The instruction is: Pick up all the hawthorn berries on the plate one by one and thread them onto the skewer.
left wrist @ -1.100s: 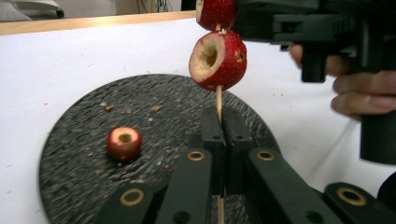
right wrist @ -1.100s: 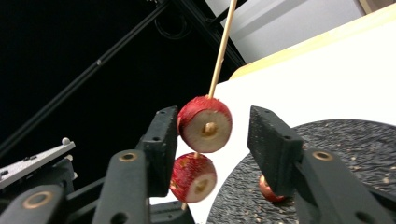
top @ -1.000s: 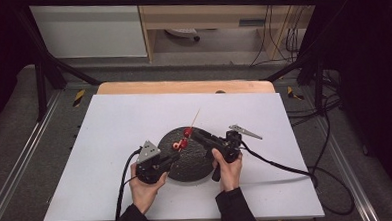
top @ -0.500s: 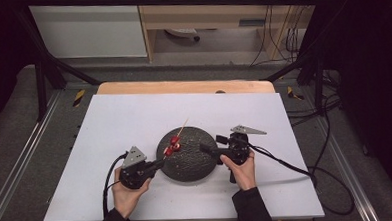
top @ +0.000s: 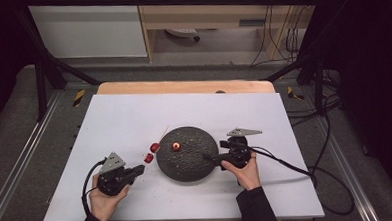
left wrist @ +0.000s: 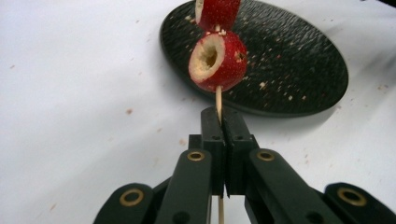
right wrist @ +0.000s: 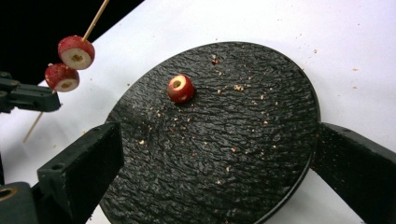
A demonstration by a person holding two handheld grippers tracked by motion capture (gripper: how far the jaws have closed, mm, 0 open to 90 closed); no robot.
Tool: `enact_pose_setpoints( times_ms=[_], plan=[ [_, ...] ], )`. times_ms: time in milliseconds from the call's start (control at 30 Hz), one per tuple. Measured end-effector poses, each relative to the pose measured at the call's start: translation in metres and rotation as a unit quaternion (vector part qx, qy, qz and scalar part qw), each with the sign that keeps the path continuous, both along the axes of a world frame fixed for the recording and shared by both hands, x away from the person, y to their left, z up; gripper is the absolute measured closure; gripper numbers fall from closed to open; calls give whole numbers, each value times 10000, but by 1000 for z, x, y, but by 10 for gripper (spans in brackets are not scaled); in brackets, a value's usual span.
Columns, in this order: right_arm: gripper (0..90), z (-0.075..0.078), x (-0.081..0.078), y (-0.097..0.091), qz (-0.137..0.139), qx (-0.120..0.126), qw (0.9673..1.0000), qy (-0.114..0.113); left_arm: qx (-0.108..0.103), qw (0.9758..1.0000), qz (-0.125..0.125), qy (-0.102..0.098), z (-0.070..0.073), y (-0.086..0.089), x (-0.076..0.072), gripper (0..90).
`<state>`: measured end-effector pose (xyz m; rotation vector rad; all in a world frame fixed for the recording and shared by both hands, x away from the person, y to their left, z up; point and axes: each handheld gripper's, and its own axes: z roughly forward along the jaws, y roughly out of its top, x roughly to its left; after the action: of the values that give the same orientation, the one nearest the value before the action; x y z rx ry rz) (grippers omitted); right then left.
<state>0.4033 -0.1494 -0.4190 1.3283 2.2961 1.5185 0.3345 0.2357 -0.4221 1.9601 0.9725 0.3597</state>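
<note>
My left gripper [top: 140, 168] [left wrist: 223, 116] is shut on a thin wooden skewer [top: 162, 133] [left wrist: 218, 98], held just left of the black round plate [top: 191, 163] [right wrist: 233, 140]. Two red cored fruit pieces [top: 152, 152] [left wrist: 219, 60] are threaded on the skewer, above the white table. A third red cored piece [top: 176, 146] [right wrist: 180, 88] lies on the plate's far left part. My right gripper [top: 213, 158] [right wrist: 217, 135] is at the plate's right edge. Its jaws have just been opening and stand wide apart, gripping nothing, with the plate seen between them.
The white tabletop [top: 134, 118] has a wooden strip [top: 183, 86] along its far edge. Crumbs dot the plate. A black cable [top: 286, 166] trails right from my right gripper. Black frame bars and metal rails run along both sides of the table.
The left gripper has carried the skewer with its two pieces leftward, off the plate. The right gripper's jaws have opened and it has drawn back to the plate's right edge.
</note>
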Motion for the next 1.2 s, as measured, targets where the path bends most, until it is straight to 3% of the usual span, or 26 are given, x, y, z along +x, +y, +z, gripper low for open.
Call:
enact_pose_setpoints(
  times_ms=[400, 733, 1200],
  plan=[
    [30, 7, 6, 15, 261, -627, 9977, 43, 41, 9999, 134, 62, -6, 27, -4, 886],
    [30, 15, 13, 32, 412, -831, 9957, 51, 1, 9997, 244, 49, -7, 42, -7, 886],
    [42, 23, 30, 61, 624, -1161, 9912, 149, -72, 9995, 294, 34, -7, 45, -6, 886]
  ],
)
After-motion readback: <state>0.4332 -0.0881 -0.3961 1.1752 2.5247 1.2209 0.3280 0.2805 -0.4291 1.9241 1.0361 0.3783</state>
